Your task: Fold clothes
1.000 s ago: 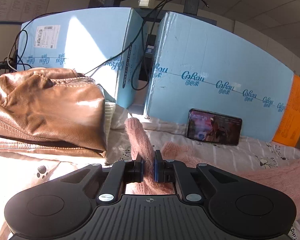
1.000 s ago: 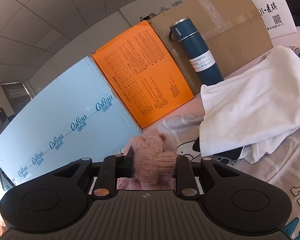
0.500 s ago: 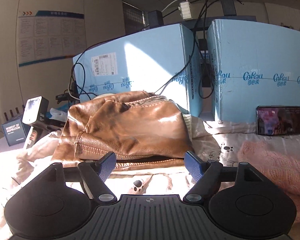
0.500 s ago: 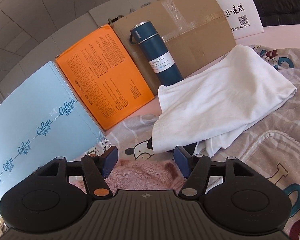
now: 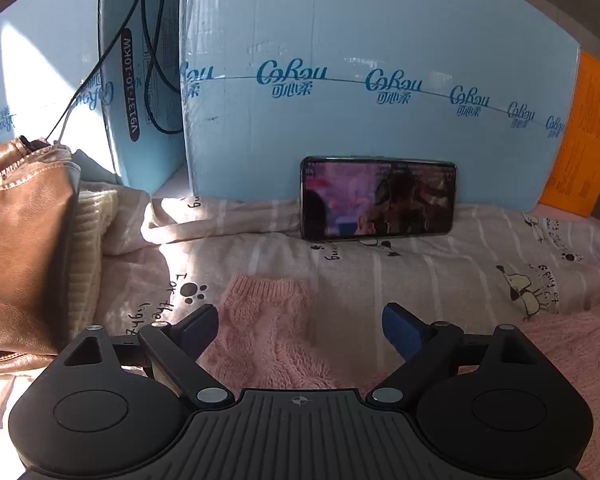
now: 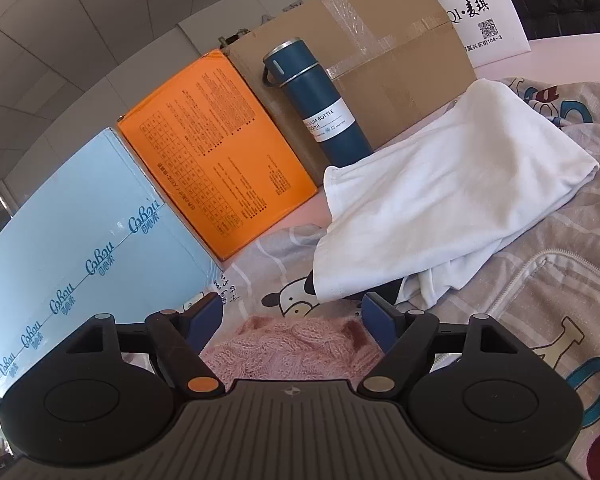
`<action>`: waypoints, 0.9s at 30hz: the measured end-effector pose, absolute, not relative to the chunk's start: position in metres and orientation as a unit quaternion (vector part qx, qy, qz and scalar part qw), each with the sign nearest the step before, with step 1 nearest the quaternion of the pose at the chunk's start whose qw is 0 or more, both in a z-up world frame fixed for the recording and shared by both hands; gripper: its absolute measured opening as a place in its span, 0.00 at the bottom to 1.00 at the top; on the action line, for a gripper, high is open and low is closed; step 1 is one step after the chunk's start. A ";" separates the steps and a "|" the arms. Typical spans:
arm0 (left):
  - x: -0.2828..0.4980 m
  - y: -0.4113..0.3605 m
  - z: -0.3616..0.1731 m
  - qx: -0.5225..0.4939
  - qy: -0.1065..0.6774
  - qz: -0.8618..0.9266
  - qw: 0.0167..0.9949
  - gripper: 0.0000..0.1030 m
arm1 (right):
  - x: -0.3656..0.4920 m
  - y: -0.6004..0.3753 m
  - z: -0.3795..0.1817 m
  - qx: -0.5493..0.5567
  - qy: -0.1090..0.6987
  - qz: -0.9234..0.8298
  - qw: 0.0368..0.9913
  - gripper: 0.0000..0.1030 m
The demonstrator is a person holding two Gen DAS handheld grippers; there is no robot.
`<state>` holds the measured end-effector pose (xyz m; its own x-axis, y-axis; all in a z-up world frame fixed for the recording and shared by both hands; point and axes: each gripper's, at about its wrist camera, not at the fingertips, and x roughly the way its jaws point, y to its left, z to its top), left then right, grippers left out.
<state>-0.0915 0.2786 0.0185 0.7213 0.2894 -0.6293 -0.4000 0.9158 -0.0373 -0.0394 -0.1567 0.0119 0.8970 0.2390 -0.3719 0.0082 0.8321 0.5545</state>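
Printed bedsheet (image 5: 420, 264) – pink sweater (image 5: 268, 320) between both opening claws – left claw (image 5: 300, 322), right claw (image 6: 292, 320) – unpinched.

left tool (image 5: 300, 326) opening, right tool (image 6: 292, 316) opening

The pink sweater (image 5: 268, 336) runs under the left gripper's body behind its fingers (image 5: 198, 326), so its near part is hidden, and in the right view the sweater (image 6: 296, 346) likewise vanishes beneath the housing. Ahead of the left fingers, the phone (image 5: 378, 198) shows a picture too blurred to read. Beyond the right fingers (image 6: 378, 322), the white garment (image 6: 440, 216) covers a dark thing and the blue bottle (image 6: 316, 104)'s base.
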 end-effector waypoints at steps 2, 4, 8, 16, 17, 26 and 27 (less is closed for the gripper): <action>-0.091 0.285 0.006 -0.082 0.343 0.195 0.915 0.89 | -0.039 -0.156 0.012 0.284 0.223 0.066 0.930 0.74; -0.094 0.291 -0.002 -0.087 0.349 0.197 0.912 0.89 | -0.040 -0.155 0.012 0.283 0.227 0.071 0.929 0.75; -0.097 0.291 -0.002 -0.081 0.341 0.188 0.918 0.89 | -0.040 -0.152 0.011 0.280 0.233 0.075 0.928 0.76; -0.106 0.290 0.006 -0.078 0.310 0.148 0.936 0.18 | -0.038 -0.150 0.008 0.276 0.240 0.070 0.928 0.76; -0.111 0.289 0.009 -0.079 0.301 0.142 0.940 0.16 | -0.038 -0.150 0.007 0.276 0.240 0.071 0.928 0.76; -0.196 0.257 0.043 -0.110 0.172 0.084 0.975 0.17 | -0.039 -0.146 0.008 0.262 0.232 0.099 0.932 0.76; -0.206 0.255 0.042 -0.119 0.161 0.082 0.976 0.17 | -0.040 -0.144 0.009 0.252 0.228 0.115 0.933 0.76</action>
